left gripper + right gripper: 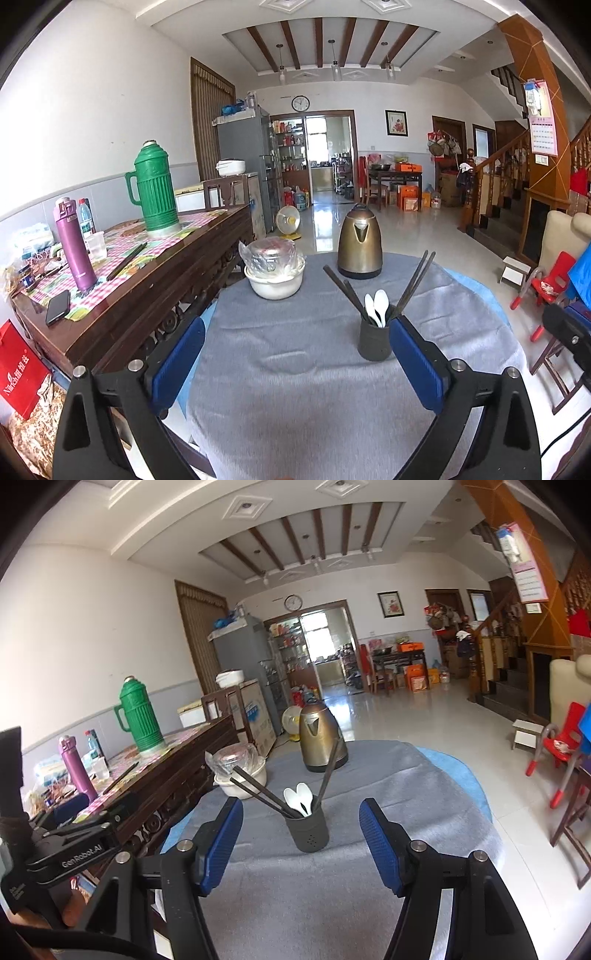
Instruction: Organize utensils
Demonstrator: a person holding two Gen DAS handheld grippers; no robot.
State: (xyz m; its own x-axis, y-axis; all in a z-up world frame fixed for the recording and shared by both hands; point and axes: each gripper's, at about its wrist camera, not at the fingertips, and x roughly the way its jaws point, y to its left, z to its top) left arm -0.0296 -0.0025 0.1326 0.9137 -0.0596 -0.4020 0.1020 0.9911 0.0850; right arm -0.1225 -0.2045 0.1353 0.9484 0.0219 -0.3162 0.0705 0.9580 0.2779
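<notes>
A dark utensil holder (pixel 374 341) (pixel 307 830) stands upright on the round table's grey cloth (pixel 295 369) (pixel 332 886). It holds dark chopsticks (pixel 415 284) (pixel 258 792) and two white spoons (pixel 377 306) (pixel 300 798). My left gripper (pixel 297 360) is open and empty above the cloth; its right finger (pixel 417 363) is just right of the holder. My right gripper (pixel 301 843) is open and empty, with the holder between and beyond its blue pads.
A bronze kettle (pixel 359 245) (pixel 320 740) and a white bowl holding a plastic-wrapped pot (pixel 275 275) (pixel 240 771) stand at the table's far side. A wooden side table (pixel 122 266) on the left carries a green thermos (pixel 153 188), a purple flask (pixel 74 247) and a phone (pixel 58 307). Red child chairs (pixel 546 284) stand on the right.
</notes>
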